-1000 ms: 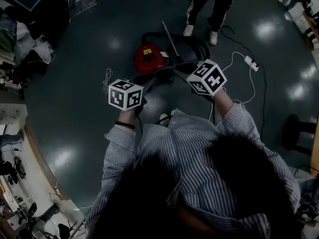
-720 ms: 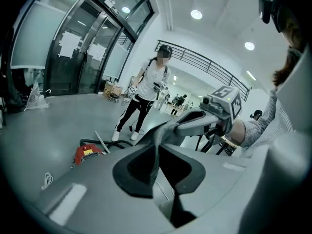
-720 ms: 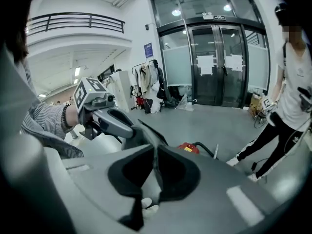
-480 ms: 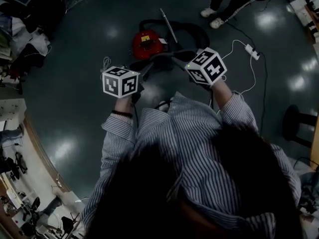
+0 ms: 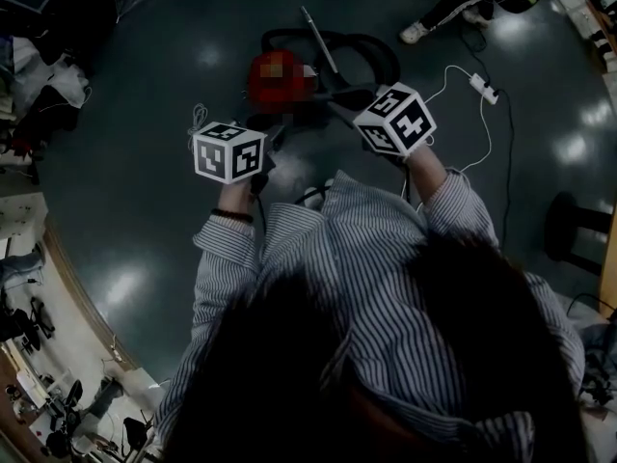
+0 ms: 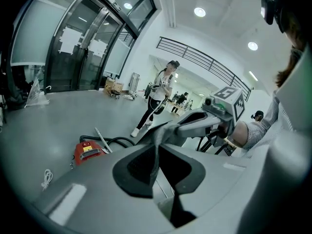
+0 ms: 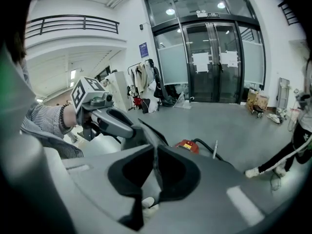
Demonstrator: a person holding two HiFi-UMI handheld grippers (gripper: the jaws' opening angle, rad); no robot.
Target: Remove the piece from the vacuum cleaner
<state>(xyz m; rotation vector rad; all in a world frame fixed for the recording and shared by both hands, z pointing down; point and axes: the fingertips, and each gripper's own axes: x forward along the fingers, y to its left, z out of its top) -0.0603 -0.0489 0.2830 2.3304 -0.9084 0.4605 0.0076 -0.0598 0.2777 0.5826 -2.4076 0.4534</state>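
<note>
The red vacuum cleaner (image 5: 280,80) lies on the dark floor with its black hose (image 5: 362,51) and metal tube (image 5: 318,39) behind it. It also shows small in both gripper views, vacuum cleaner (image 6: 87,151) and vacuum cleaner (image 7: 187,145). A thin dark grey piece (image 5: 313,114) hangs in the air, stretched between my two grippers. My left gripper (image 6: 156,155) is shut on one end of the piece (image 6: 162,130). My right gripper (image 7: 155,165) is shut on the other end of the piece (image 7: 146,130). Both grippers are held above the floor, nearer to me than the vacuum.
A white power strip (image 5: 479,85) with its cable lies on the floor at the right. A coiled white cable (image 5: 200,116) lies left of the vacuum. A person (image 6: 158,94) stands beyond it. A dark stool (image 5: 569,244) stands at the far right, clutter along the left wall.
Both grippers have shifted a little up and left in the head view, the piece still stretched between them. The standing person has moved off toward the upper right.
</note>
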